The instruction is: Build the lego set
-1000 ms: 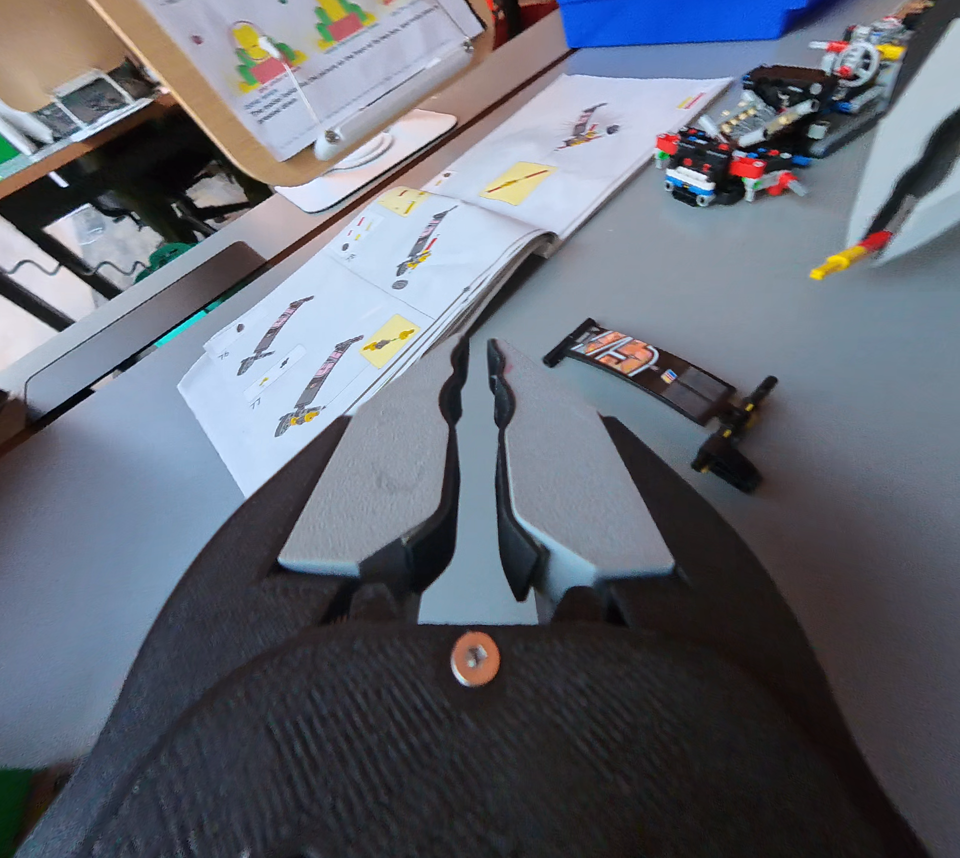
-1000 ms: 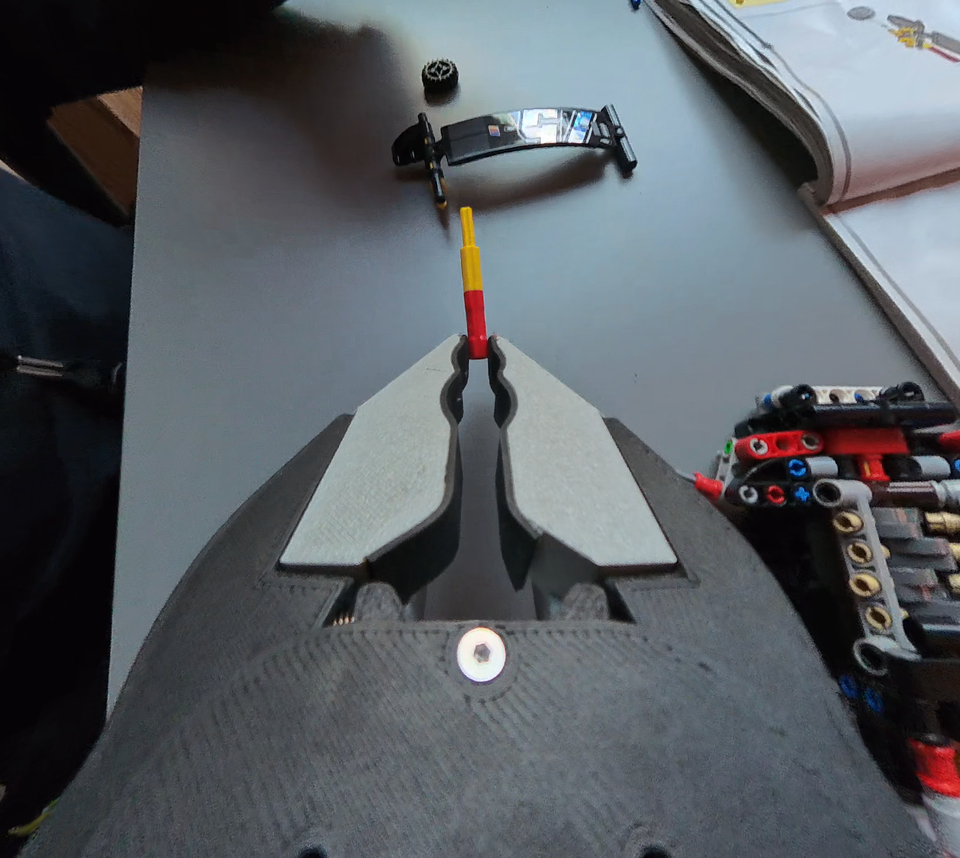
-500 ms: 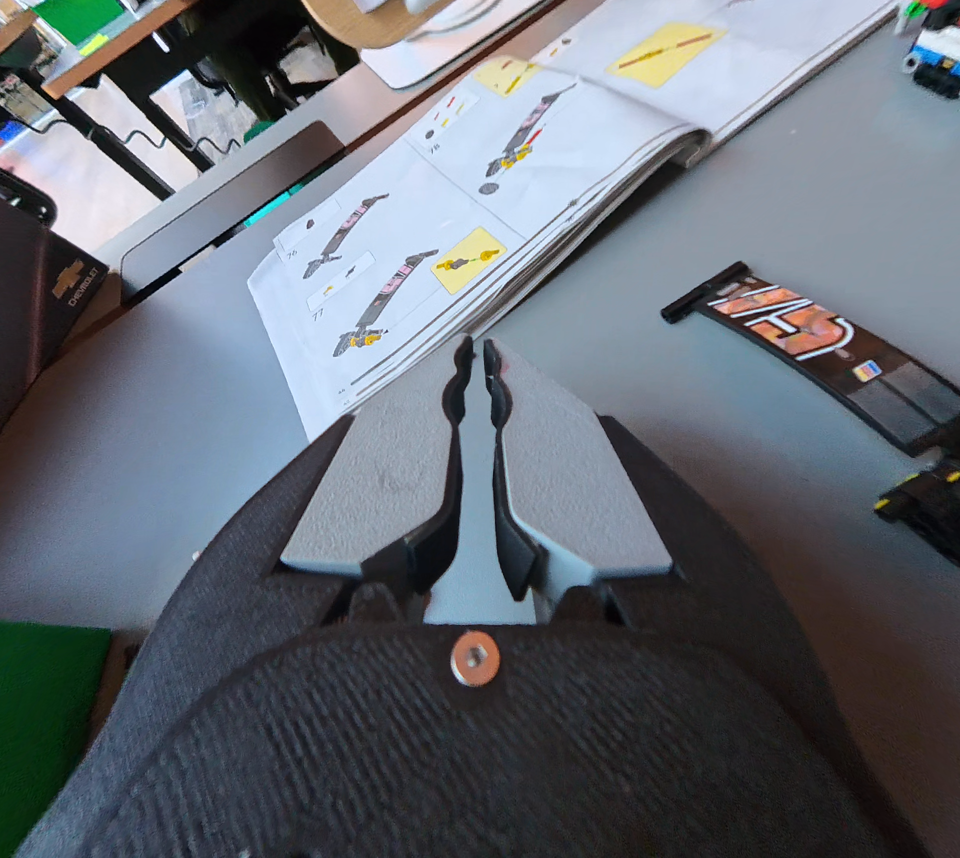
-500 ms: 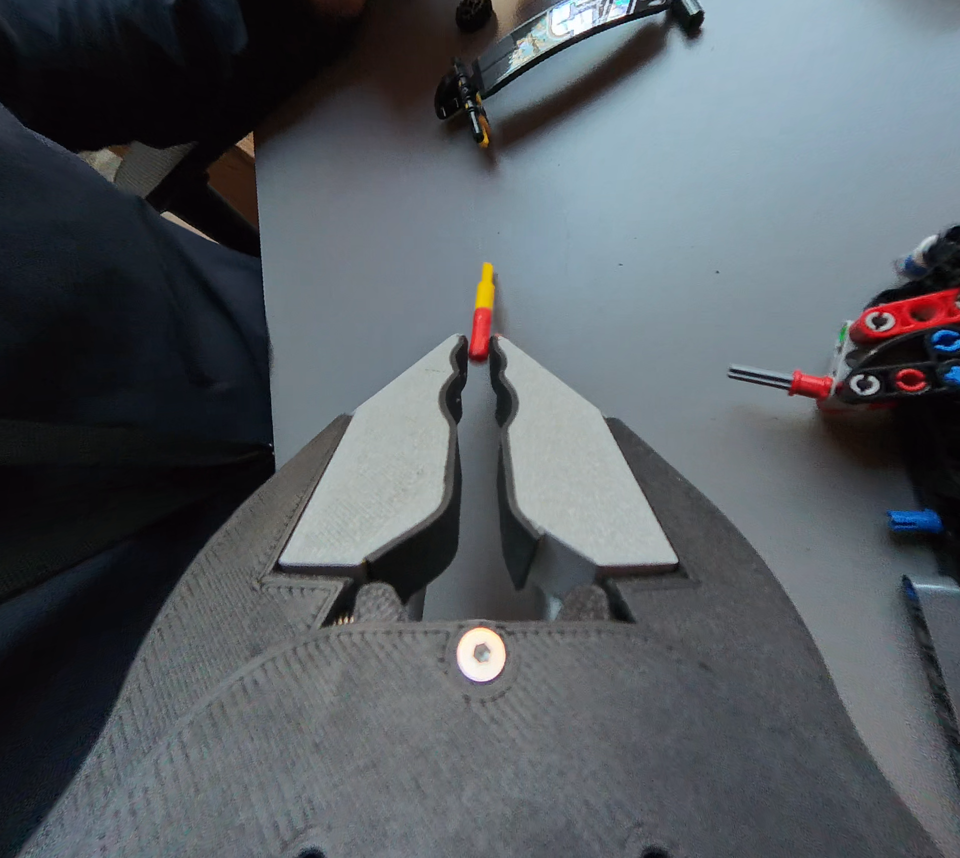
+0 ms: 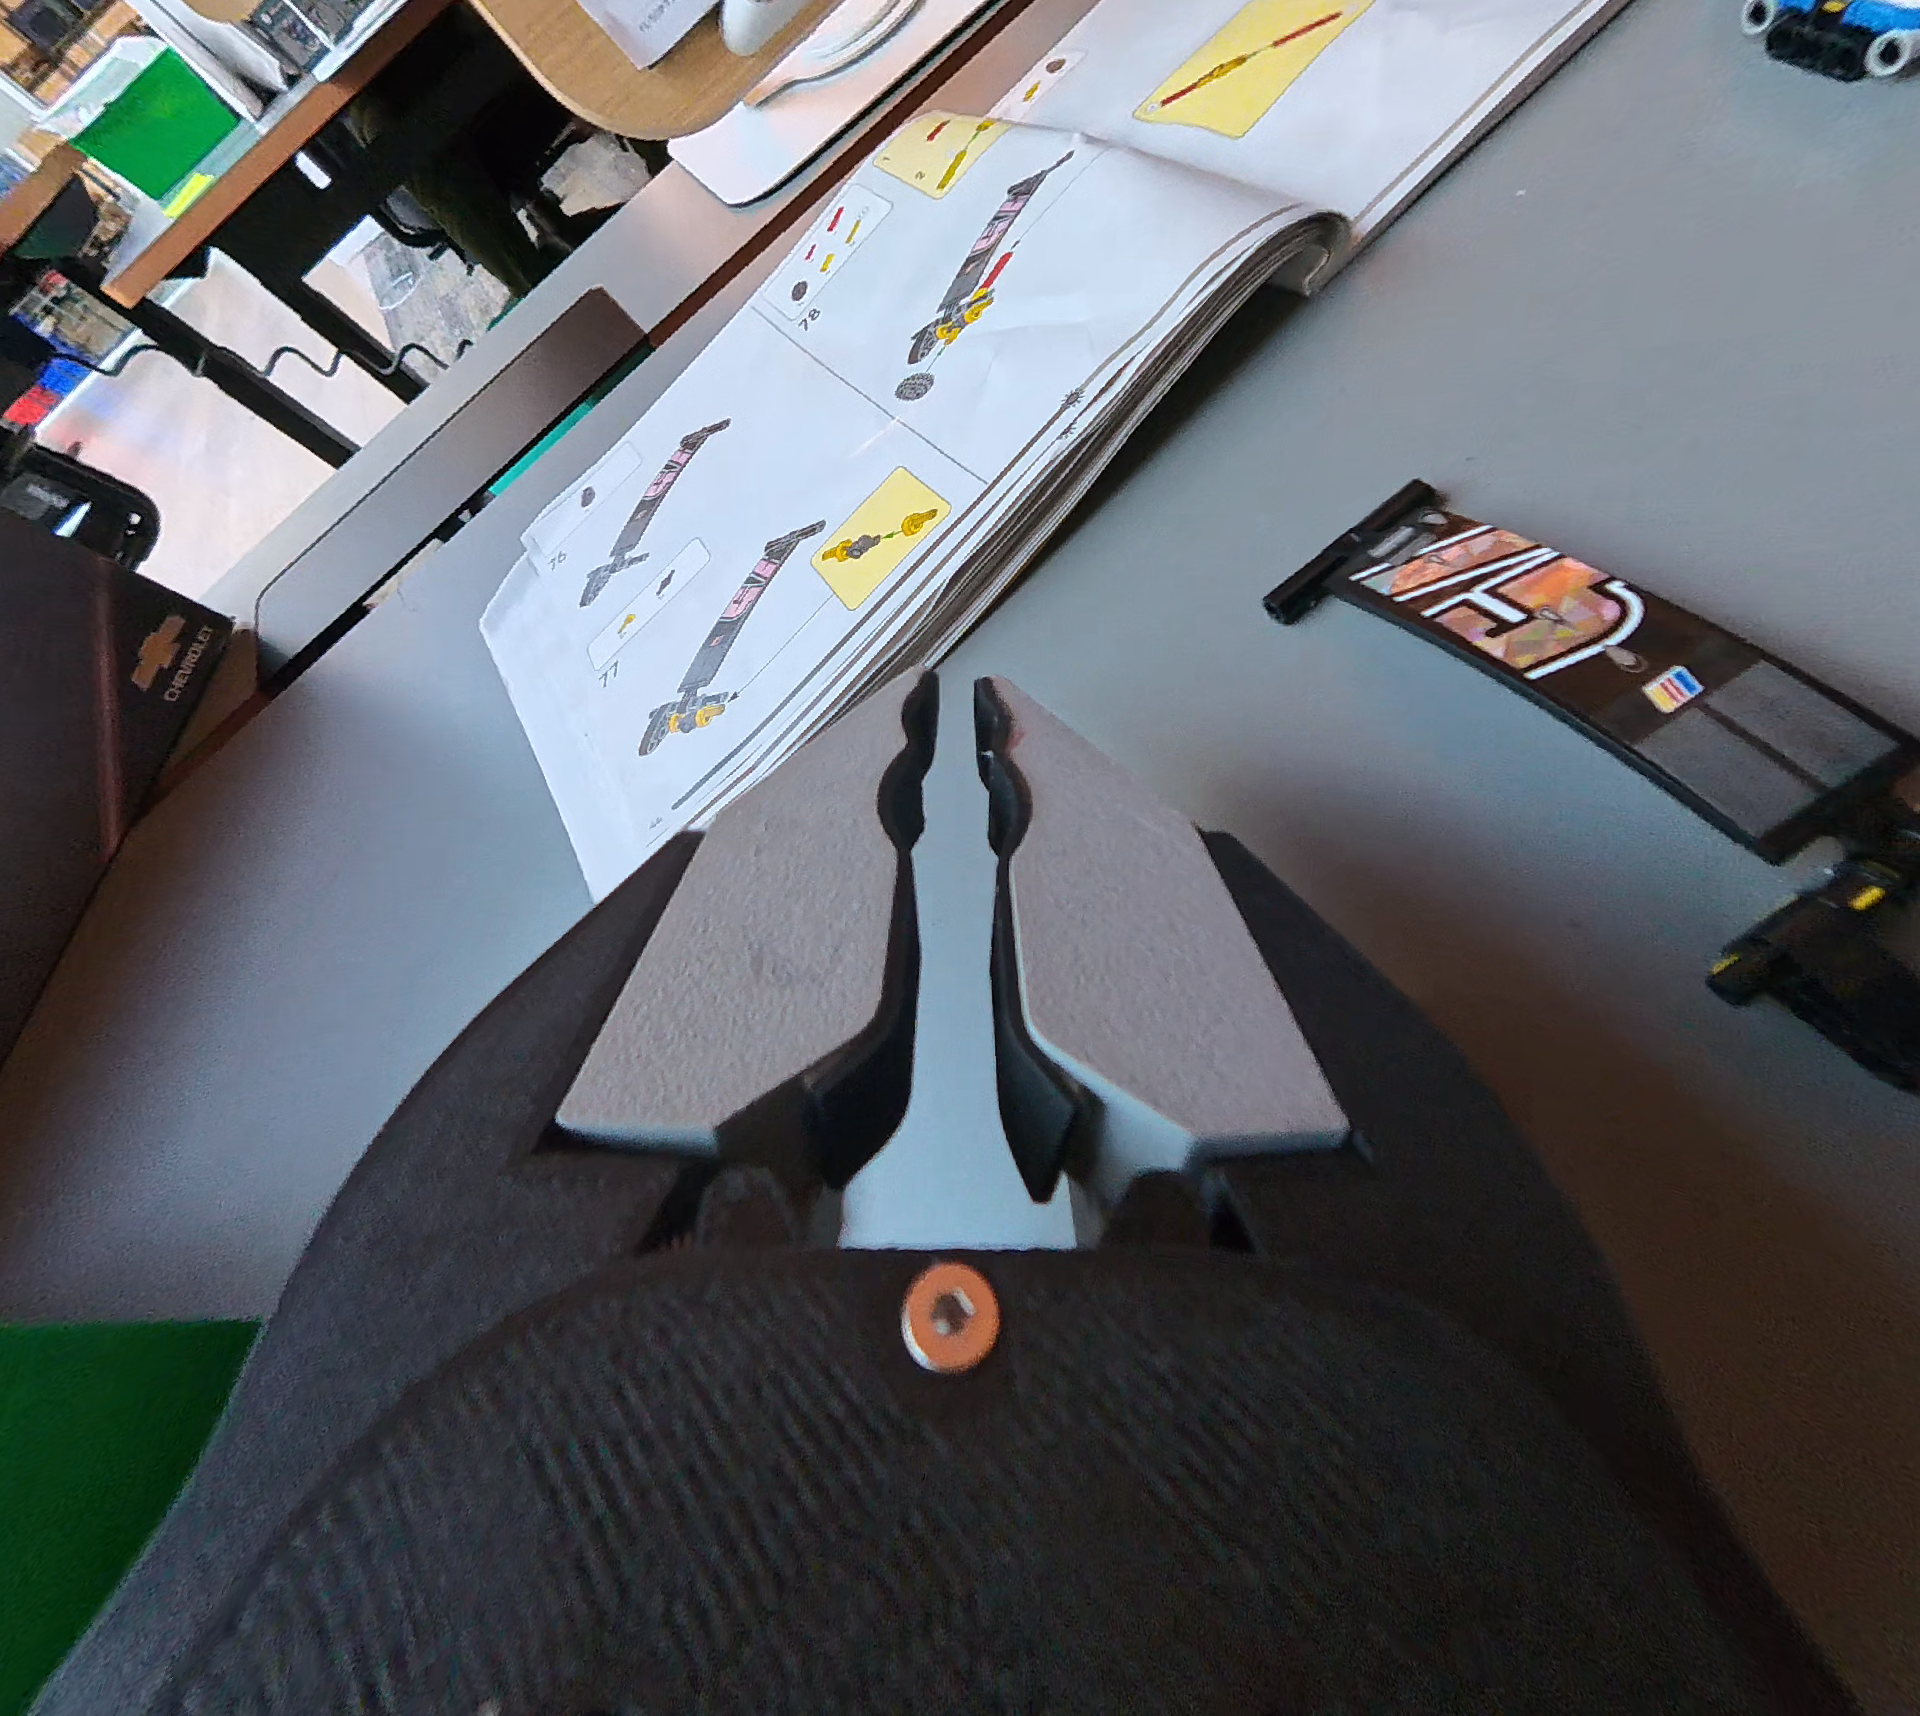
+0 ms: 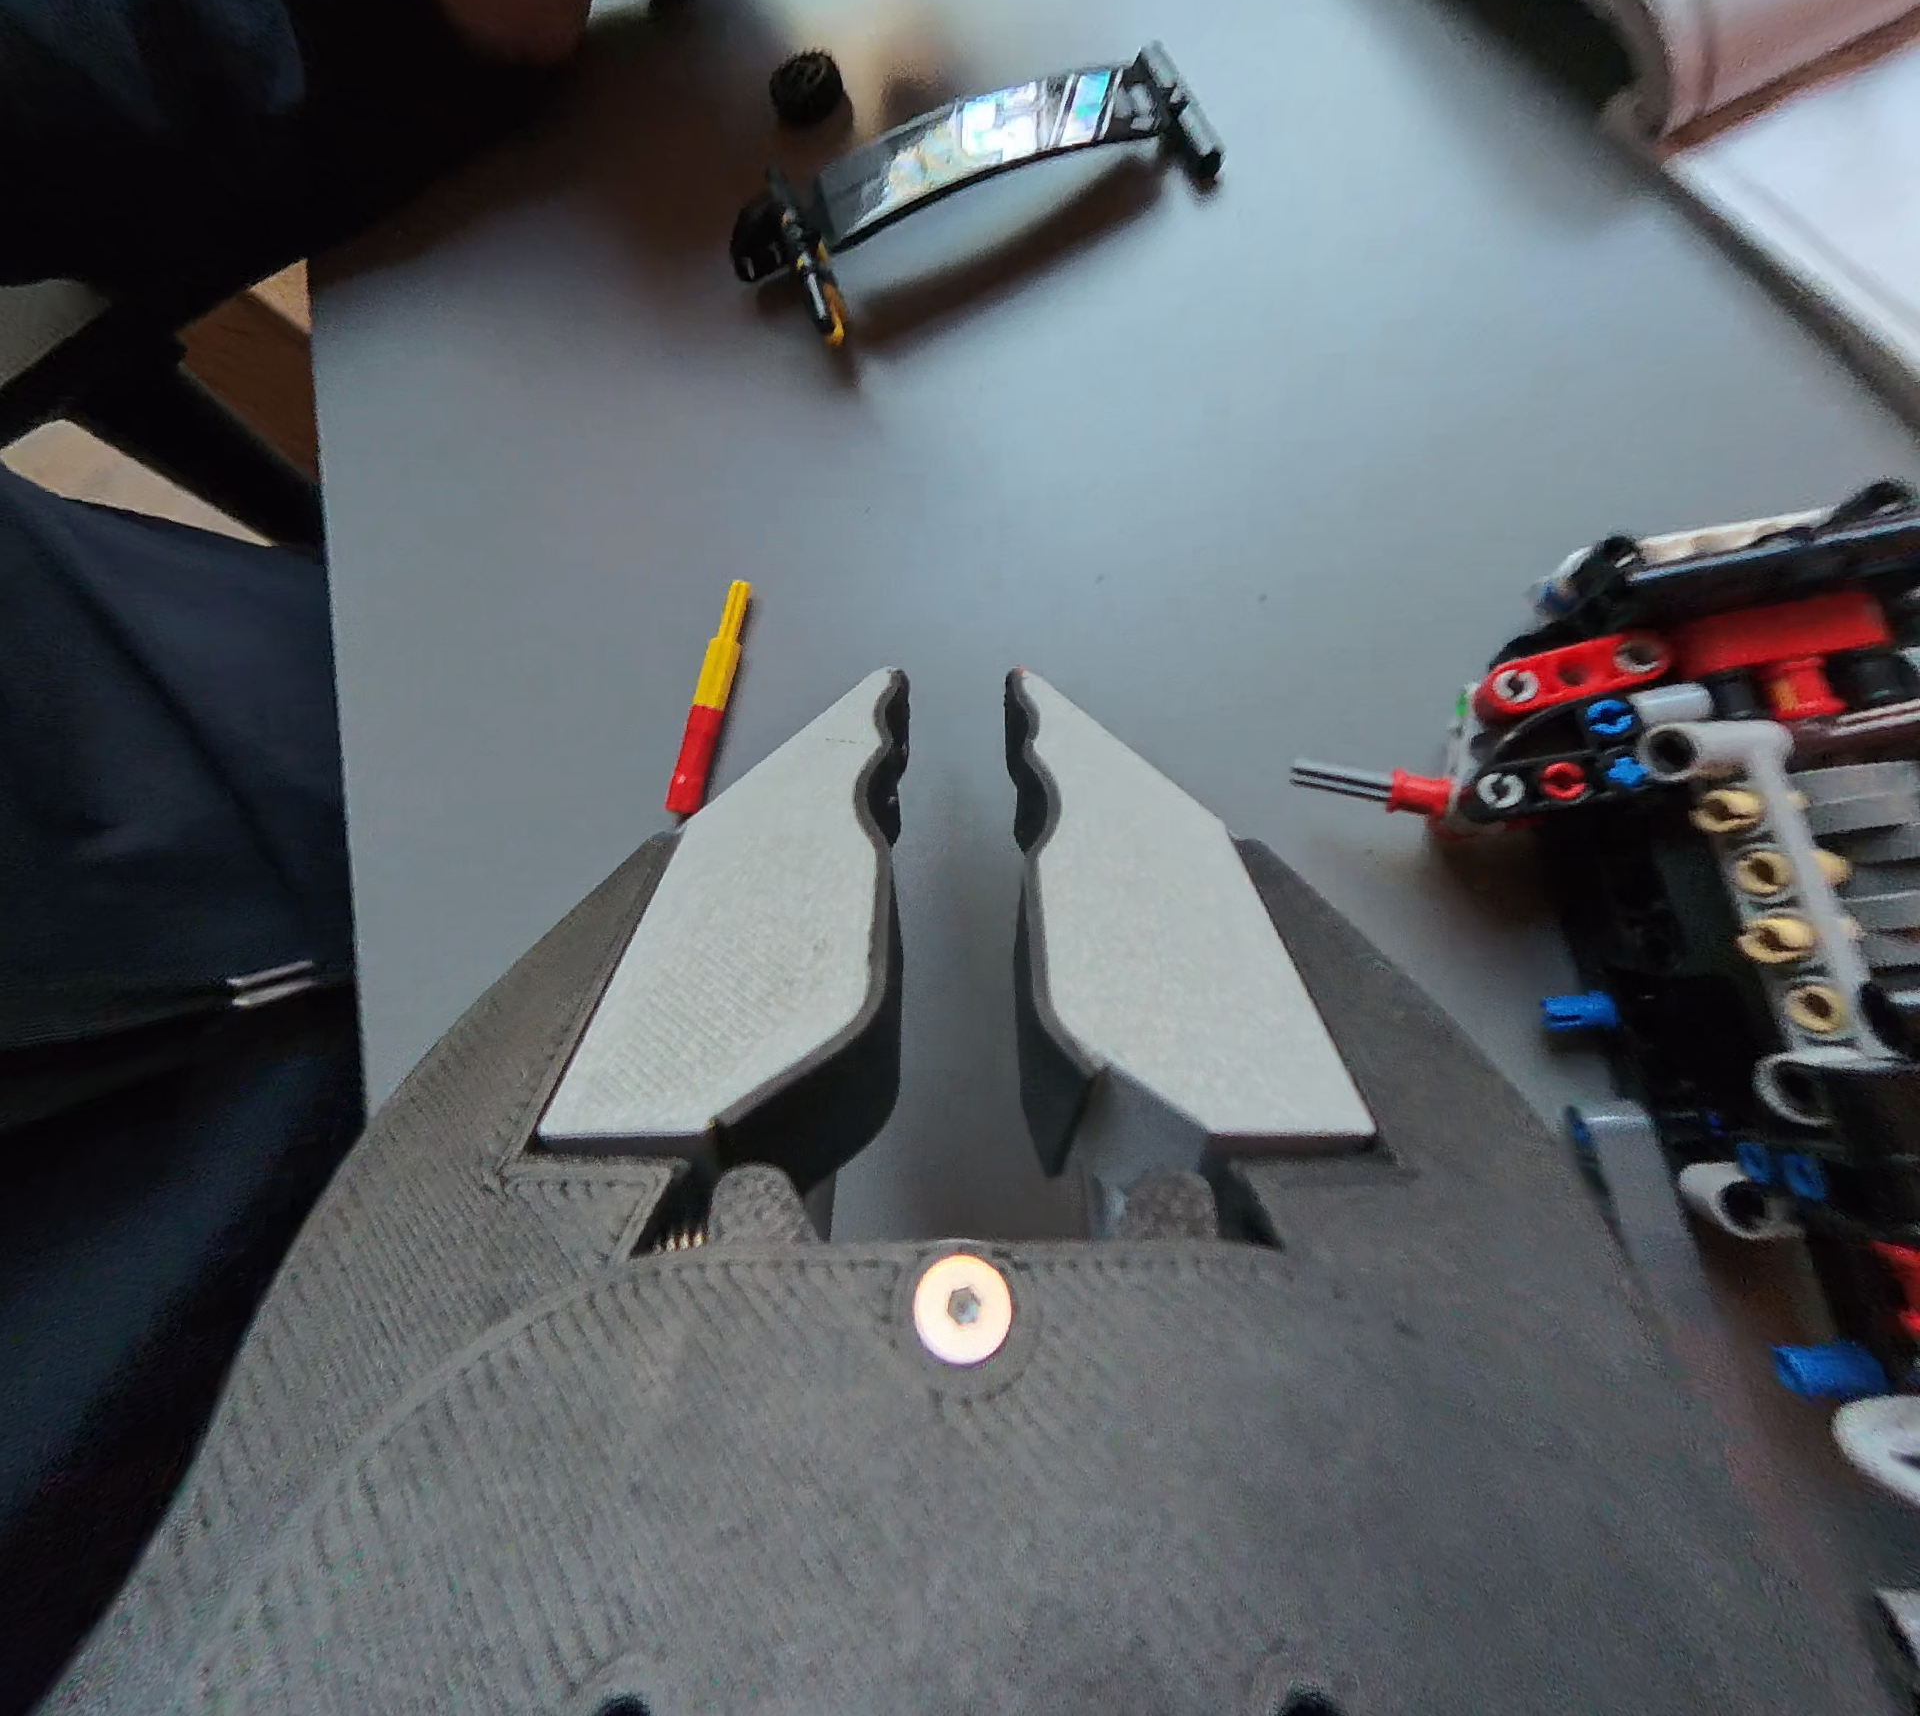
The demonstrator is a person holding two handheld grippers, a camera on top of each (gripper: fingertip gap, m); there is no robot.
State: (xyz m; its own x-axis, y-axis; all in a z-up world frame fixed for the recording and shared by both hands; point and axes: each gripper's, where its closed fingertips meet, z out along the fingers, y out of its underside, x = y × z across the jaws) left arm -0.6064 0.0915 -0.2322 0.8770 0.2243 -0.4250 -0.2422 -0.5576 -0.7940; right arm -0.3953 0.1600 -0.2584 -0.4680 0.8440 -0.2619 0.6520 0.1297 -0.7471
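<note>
The right claw (image 6: 956, 690) is hovering low over the grey surface (image 6: 1195, 471) with its two fingers spread apart, and nothing is sitting between them. The short plastic pin, red at one end and yellow at the other (image 6: 710, 698), is lying loose on the surface just outside the claw's left finger, near the edge of the surface where the person is sitting; neither pad is pressing on it. Towards the opposite side, a partly built brick vehicle in black, red and grey (image 6: 1714, 835) is standing close to the claw. Further ahead, a curved black panel with a shiny sticker (image 6: 977, 139) is lying flat, with a small black gear (image 6: 808, 90) just beside it.

The left claw (image 5: 954, 700) is hanging above the surface with its fingers drawn nearly together, pinching nothing. Its tips are pointing at the near corner of an open white instruction booklet (image 5: 935, 336).
</note>
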